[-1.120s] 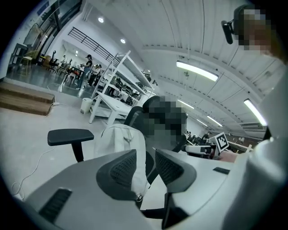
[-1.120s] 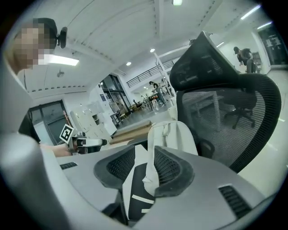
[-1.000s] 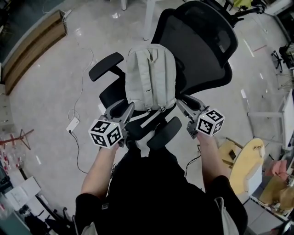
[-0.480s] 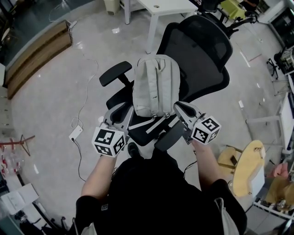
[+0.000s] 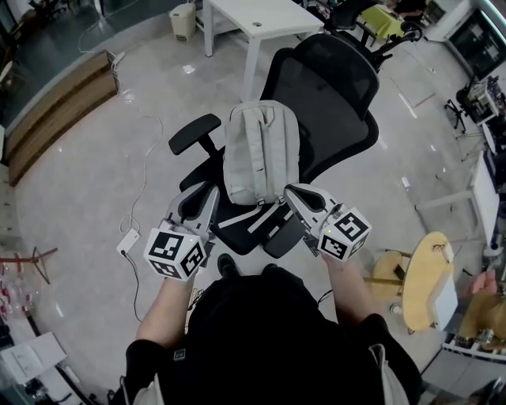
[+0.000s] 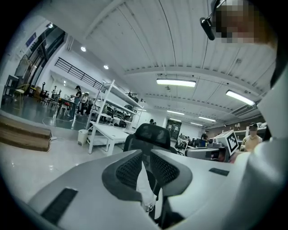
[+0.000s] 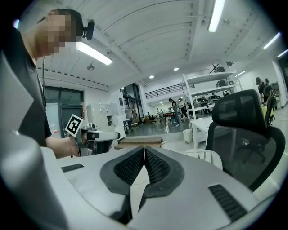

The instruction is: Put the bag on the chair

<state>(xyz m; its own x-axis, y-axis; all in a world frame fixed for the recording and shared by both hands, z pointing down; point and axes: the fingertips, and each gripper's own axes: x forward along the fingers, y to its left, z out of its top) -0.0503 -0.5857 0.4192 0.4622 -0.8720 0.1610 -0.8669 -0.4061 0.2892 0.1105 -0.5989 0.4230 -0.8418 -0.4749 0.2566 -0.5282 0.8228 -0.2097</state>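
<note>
The pale grey bag (image 5: 261, 150) stands upright on the seat of the black mesh chair (image 5: 336, 87). Its back leans against the backrest and its shoulder straps face the person. The left tongs (image 5: 202, 199) sit at the bag's near left corner, just right of the left armrest (image 5: 194, 133). Their pads are drawn in on a pale strap (image 6: 145, 188), which hangs down between them with a small buckle at its end. The right tongs (image 5: 294, 192) are at the bag's near right corner, just above the right armrest (image 5: 283, 235). They are closing, and their pads already meet at the tips with nothing that I can make out between them. A white bench (image 5: 253, 16) stands on the floor beyond the chair, to the far left.
</note>
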